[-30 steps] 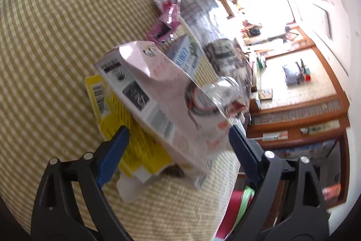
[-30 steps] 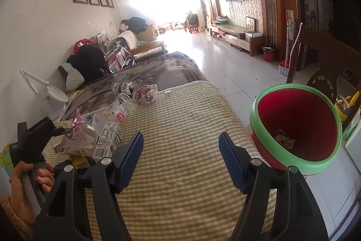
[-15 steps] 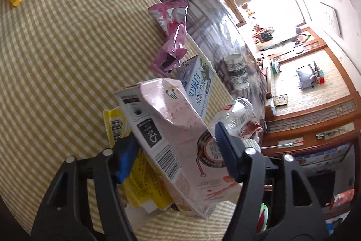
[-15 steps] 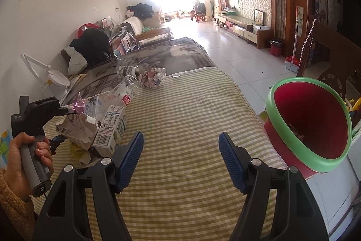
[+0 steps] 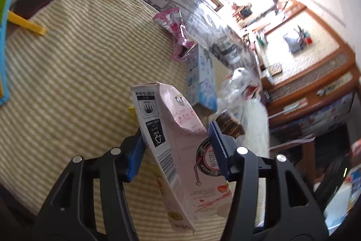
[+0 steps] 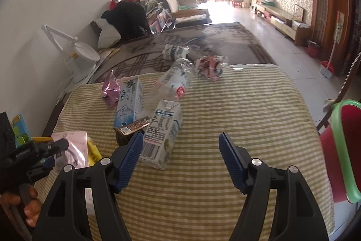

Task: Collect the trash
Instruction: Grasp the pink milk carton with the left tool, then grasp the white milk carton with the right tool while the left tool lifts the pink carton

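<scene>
My left gripper [image 5: 177, 146] is shut on a crumpled pink drink carton [image 5: 178, 146] and holds it tilted above the striped yellow cloth [image 5: 67, 73]. The carton also shows at the left of the right wrist view [image 6: 72, 148]. My right gripper [image 6: 180, 150] is open and empty above the cloth, just right of a white milk carton [image 6: 162, 132]. The red bin with a green rim [image 6: 343, 150] stands off the cloth's right edge.
More trash lies on the cloth: a blue-white carton [image 6: 129, 103], a clear plastic bottle [image 6: 176, 83], a pink wrapper [image 6: 110, 89], a crumpled wrapper [image 6: 211, 66], a brown packet [image 6: 133, 128]. A white desk lamp [image 6: 76, 53] stands at the back left.
My left gripper closed on the pink carton and lifted it off the pile. My right gripper swung left, so the bin now sits at the frame's right edge.
</scene>
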`<state>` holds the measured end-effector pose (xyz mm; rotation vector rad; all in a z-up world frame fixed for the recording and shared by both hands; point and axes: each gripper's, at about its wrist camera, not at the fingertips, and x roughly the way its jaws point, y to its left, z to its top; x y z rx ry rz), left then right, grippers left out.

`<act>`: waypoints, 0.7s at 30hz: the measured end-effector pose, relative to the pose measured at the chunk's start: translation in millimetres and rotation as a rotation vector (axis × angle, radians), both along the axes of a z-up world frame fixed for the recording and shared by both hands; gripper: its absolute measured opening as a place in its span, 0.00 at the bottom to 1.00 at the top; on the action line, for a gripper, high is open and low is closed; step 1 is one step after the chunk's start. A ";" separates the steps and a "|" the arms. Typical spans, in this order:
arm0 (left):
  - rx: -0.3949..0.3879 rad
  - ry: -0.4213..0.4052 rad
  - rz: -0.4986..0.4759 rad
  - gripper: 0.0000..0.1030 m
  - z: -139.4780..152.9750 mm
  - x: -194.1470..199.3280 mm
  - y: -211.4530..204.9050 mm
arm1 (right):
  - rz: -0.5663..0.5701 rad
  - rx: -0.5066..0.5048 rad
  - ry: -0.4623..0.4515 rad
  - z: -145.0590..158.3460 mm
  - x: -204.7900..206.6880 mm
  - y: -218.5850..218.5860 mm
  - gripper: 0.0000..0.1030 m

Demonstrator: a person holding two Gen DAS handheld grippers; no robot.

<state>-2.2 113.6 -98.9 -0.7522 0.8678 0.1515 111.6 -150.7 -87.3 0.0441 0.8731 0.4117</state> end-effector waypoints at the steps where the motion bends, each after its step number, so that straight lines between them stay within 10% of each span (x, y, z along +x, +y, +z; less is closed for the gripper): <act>1: 0.029 0.017 -0.019 0.50 -1.1 -1.1 1.0 | 0.010 0.002 0.019 -4.2 6.8 7.7 0.66; 21: -0.021 0.098 -0.088 0.60 -38.7 -4.7 -22.6 | 0.065 -0.091 0.205 -65.7 52.3 73.2 0.65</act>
